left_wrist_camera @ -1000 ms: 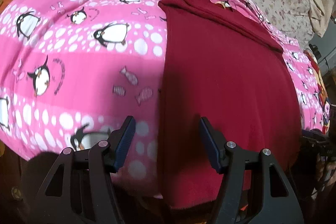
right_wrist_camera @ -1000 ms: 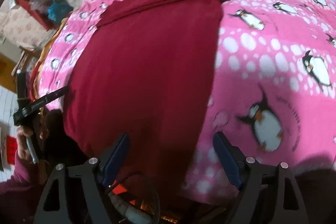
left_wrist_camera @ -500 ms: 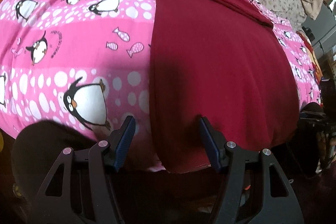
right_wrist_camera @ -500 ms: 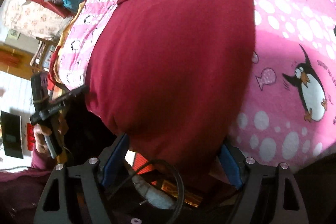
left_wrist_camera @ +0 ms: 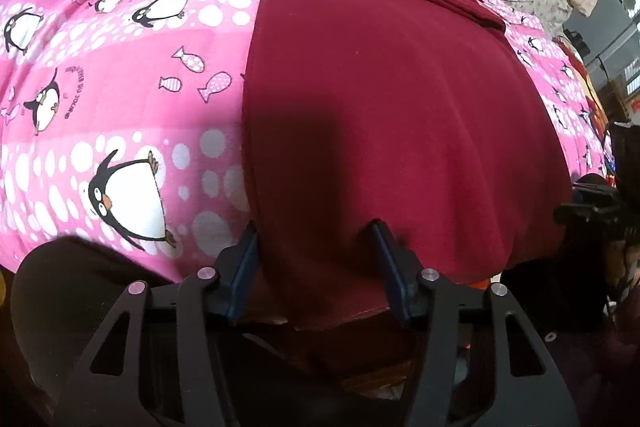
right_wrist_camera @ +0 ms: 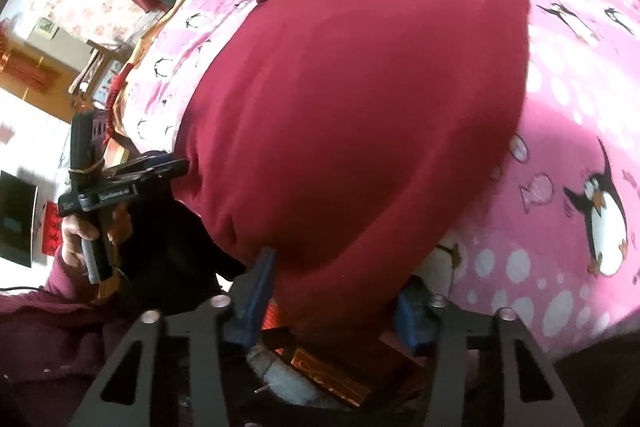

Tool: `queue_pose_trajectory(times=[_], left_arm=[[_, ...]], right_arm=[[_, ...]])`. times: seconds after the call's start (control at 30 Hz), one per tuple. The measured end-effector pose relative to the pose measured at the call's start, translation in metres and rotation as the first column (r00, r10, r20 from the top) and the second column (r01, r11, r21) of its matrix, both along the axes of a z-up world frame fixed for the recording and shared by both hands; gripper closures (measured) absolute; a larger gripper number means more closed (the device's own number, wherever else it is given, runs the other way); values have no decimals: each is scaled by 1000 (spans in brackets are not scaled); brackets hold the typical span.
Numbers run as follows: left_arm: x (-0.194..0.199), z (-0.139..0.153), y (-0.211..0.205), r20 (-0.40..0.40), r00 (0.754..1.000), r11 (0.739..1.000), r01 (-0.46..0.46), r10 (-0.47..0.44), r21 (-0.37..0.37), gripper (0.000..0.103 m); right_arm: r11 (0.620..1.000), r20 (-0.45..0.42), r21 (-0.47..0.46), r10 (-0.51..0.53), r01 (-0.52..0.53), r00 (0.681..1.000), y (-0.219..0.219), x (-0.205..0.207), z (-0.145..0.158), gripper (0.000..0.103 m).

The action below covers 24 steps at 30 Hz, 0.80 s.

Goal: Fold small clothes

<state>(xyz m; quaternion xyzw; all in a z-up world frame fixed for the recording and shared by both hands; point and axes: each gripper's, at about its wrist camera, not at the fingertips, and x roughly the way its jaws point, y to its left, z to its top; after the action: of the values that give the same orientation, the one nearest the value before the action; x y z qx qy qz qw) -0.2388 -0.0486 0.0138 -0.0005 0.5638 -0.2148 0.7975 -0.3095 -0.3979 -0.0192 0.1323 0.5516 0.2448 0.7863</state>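
Maroon garment [left_wrist_camera: 392,115] lies flat on the penguin blanket [left_wrist_camera: 120,75], near hem draping off the bed; both tongs, left [left_wrist_camera: 316,263] and right [right_wrist_camera: 336,291], have advanced to straddle that hem, jaws apart; a pinch-and-lift fold seems next.

Open blanket ahead, clutter at the near edge

Pink penguin blanket [left_wrist_camera: 120,99] lies bare left of the left gripper [left_wrist_camera: 314,259]; beneath the right gripper [right_wrist_camera: 336,291], an orange box [right_wrist_camera: 320,367] crowds the space under the maroon garment [right_wrist_camera: 360,107].
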Motion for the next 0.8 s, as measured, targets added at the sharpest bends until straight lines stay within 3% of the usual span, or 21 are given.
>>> queue_pose_trajectory(times=[0.1, 0.3, 0.37, 0.43, 0.53, 0.63, 0.8], left_arm=[[3, -3, 2, -14, 1000, 999, -27, 27, -24, 48], [2, -2, -4, -7, 1000, 1000, -16, 16, 4, 48], [1, 0, -4, -7, 1000, 1000, -17, 17, 8, 56], [1, 2, -4, -2, 1000, 1000, -21, 21, 7, 86], [3, 9, -3, -11, 1000, 999, -9, 8, -35, 93], [8, 20, -1, -7, 1000, 996, -3, 3, -94, 93], [34, 60, 0, 91, 995, 982, -22, 40, -187, 97]], right_arm=[[998, -8, 54, -25, 25, 1000, -4, 7, 1, 52], [1000, 6, 7, -19, 19, 1000, 1, 6, -3, 49], [1000, 9, 4, -19, 19, 1000, 2, 5, -3, 50], [1000, 17, -6, -17, 17, 1000, 3, 5, -2, 57], [999, 24, 26, -30, 30, 999, -2, 6, 2, 67], [995, 49, 96, -37, 32, 998, -8, 9, 12, 75], [984, 123, 177, -58, 35, 991, -17, 21, 38, 78]])
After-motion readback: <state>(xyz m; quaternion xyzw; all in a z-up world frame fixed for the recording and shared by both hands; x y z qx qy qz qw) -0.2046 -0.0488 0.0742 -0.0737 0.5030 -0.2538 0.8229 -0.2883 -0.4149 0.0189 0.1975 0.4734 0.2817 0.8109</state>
